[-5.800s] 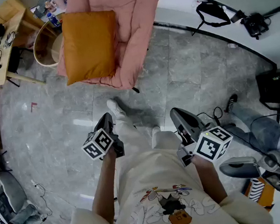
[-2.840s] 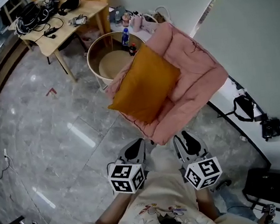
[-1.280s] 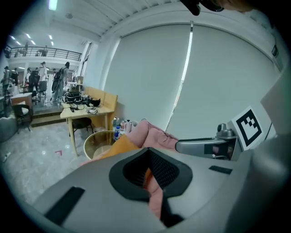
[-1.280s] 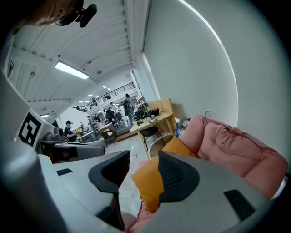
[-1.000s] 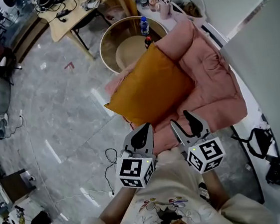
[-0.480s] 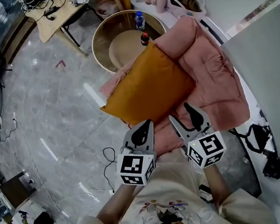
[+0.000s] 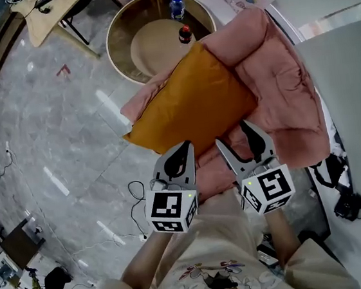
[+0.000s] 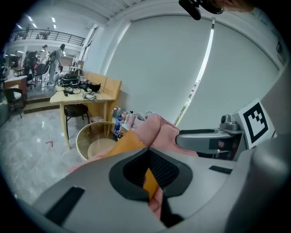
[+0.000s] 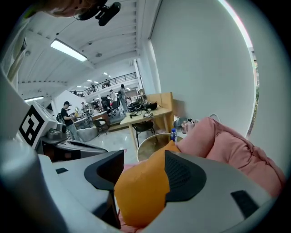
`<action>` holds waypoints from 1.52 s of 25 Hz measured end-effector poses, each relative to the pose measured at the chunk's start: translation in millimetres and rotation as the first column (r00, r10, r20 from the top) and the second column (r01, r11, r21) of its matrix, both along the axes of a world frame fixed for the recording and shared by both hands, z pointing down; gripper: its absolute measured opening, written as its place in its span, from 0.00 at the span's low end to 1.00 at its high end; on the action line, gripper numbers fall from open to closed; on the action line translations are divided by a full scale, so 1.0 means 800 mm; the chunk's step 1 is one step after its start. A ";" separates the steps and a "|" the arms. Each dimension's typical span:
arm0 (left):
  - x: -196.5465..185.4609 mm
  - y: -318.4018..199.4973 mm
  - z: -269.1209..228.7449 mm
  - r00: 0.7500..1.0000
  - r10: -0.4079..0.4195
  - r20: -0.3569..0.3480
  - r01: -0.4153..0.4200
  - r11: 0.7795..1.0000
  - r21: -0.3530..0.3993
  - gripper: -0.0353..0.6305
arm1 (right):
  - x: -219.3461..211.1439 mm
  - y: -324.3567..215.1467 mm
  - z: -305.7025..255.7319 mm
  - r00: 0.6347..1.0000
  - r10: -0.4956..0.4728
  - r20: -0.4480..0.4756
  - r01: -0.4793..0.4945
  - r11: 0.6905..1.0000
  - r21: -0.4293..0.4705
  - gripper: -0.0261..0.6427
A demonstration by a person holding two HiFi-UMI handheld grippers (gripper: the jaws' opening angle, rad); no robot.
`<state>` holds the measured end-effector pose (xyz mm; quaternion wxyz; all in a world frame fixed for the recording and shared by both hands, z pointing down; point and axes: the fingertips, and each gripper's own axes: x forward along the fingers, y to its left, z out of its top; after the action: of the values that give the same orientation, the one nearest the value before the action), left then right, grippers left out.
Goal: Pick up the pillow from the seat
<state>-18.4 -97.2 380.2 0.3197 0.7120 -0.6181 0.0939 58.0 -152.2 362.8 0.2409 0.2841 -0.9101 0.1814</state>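
Left tool [image 7: 186,148] jaws shut; right tool [image 7: 233,133] jaws just opening, gripping nothing; both angled downward

- Pillow [image 7: 192,103]: square, plump, with a smooth mustard-orange cover. It lies broad face up on the seat, turned diagonally, with one corner at the seat's front edge.
- Seat [image 7: 284,83]: pink, thickly padded and quilted, under the pillow.

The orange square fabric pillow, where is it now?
The orange pillow lies at the head view's centre on the pink padded seat, with the round tan table at its upper left.
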 end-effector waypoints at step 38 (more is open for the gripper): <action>-0.048 -0.105 0.240 0.957 0.291 -0.003 -0.290 0.952 -0.096 0.63 | -0.025 -0.136 0.257 0.919 -0.229 -0.320 0.211 0.973 -0.089 0.70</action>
<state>-56.5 -181.3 572.1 0.3328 0.7784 -0.5033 0.1732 38.1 -260.7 568.7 0.4153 0.1999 -0.8783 0.1271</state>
